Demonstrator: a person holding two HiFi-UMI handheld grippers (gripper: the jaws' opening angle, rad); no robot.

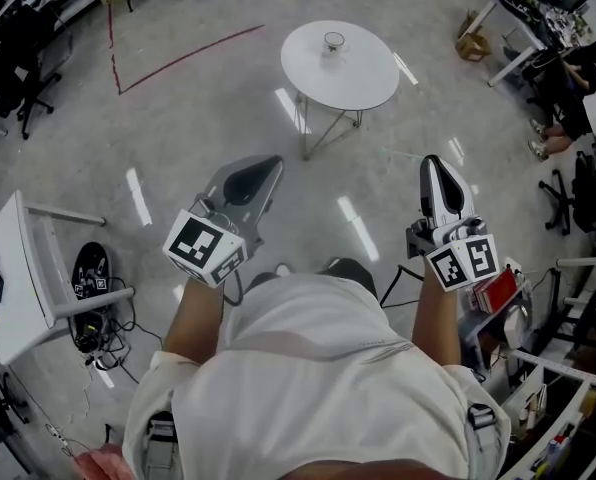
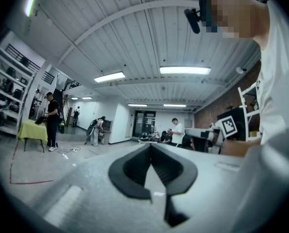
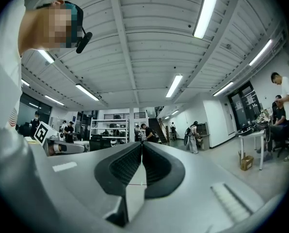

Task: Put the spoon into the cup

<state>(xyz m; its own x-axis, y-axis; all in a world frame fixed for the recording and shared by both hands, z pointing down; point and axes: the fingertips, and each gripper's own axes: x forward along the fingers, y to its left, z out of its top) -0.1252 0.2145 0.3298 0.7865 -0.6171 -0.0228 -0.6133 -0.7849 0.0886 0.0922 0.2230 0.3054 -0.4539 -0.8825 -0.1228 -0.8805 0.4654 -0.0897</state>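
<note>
A round white table [image 1: 363,83] stands on the floor well ahead of me, with a small clear cup [image 1: 334,41] upright on it. I cannot make out a spoon in any view. My left gripper [image 1: 271,163] is held at waist height, pointing forward, its jaws shut with nothing between them. My right gripper [image 1: 431,162] is level with it on the right, also shut and empty. In the left gripper view the left gripper [image 2: 151,145] points across the room and at the ceiling. The right gripper [image 3: 141,143] does the same in its own view. Neither gripper view shows the table.
A white chair [image 1: 23,273] stands at my left, with a dark device and cables [image 1: 90,276] on the floor beside it. Red tape [image 1: 183,56] marks the floor. Shelving and clutter [image 1: 538,368] crowd my right. People [image 1: 583,88] sit at the far right.
</note>
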